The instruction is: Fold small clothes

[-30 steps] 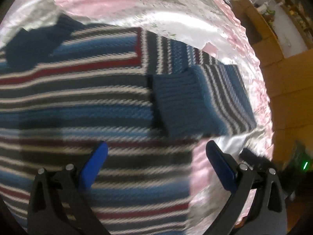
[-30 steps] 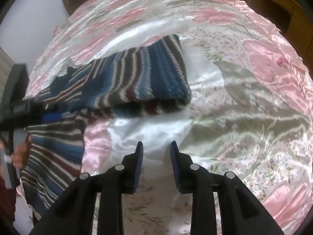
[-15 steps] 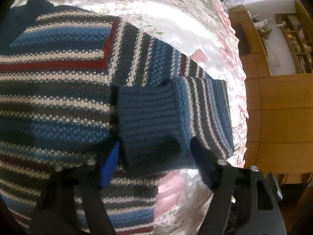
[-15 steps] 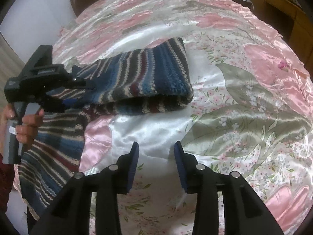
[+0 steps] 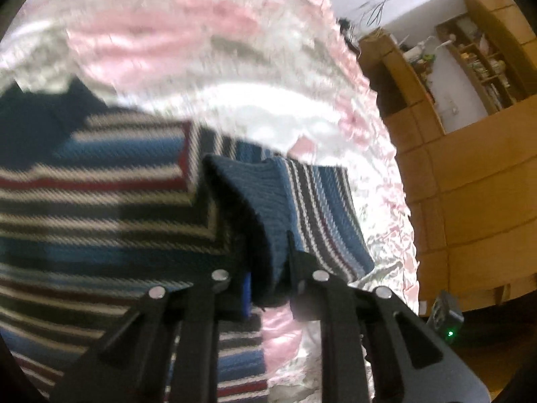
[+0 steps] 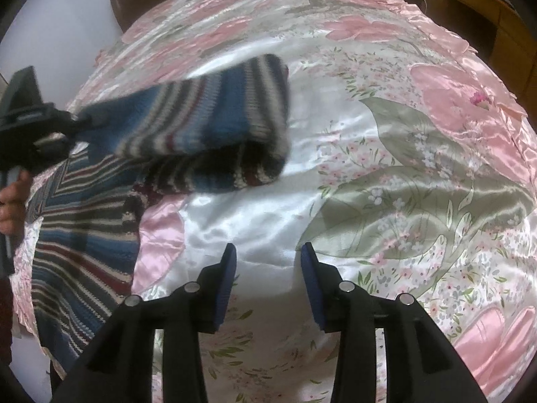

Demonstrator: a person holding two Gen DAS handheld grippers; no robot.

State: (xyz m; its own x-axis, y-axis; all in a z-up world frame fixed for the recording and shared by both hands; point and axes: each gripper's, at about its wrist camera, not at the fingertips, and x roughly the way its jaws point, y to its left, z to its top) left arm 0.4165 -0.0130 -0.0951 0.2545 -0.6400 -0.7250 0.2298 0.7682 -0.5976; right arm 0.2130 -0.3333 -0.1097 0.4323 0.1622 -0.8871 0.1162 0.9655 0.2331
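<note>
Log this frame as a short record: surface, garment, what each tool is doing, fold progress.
surface: floral satin bedspread, pink and white
garment: striped knit sweater, lying on the bedspread
left tool: shut on the sleeve cuff, sleeve raised off the bedspread
right tool: open, holds nothing, over bare bedspread beside the sweater
person: a hand on the left tool's grip
fold progress: sleeve lifted, not yet laid across the body
image quality: left wrist view motion-blurred

One striped knit sweater [image 6: 84, 235] in blue, grey, white and maroon, one sleeve [image 6: 214, 117] raised. One pink floral satin bedspread [image 6: 402, 168]. Two grippers: my left [image 5: 268, 268], my right [image 6: 268, 278], two blue-padded fingers [image 6: 225, 282] each.
</note>
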